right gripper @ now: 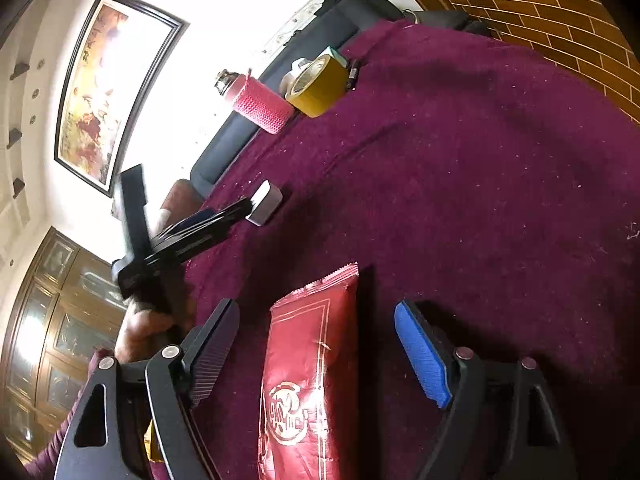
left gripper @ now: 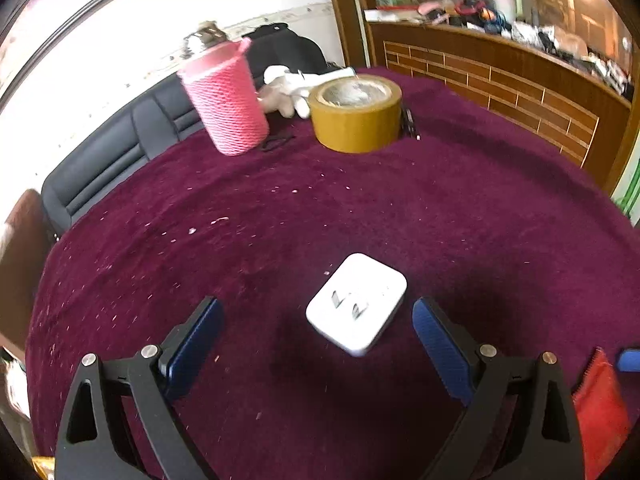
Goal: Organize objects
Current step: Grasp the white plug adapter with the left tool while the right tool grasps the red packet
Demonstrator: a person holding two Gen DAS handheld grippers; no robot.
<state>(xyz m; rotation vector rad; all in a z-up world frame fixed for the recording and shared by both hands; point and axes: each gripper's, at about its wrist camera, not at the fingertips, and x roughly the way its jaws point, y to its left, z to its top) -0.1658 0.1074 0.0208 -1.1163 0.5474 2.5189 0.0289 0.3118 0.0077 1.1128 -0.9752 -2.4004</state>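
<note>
A white charger (left gripper: 356, 304) lies prongs up on the maroon cloth (left gripper: 480, 220). My left gripper (left gripper: 318, 306) is open around it, and neither blue pad touches it. In the right wrist view the same charger (right gripper: 266, 204) sits at the tips of the left gripper (right gripper: 250, 205), which a hand (right gripper: 144, 328) holds. A red foil packet (right gripper: 308, 360) lies flat on the cloth between the fingers of my right gripper (right gripper: 316, 308). That gripper is open, with a gap on each side of the packet. The packet (left gripper: 600, 408) also shows at the left wrist view's right edge.
At the table's far side stand a bottle in a pink mesh sleeve (left gripper: 228, 100) and a wide roll of brown tape (left gripper: 356, 114). A white soft toy (left gripper: 288, 88), a black pen (left gripper: 410, 124) and a black hair tie (left gripper: 276, 144) lie near them. A black sofa (left gripper: 120, 152) borders the table.
</note>
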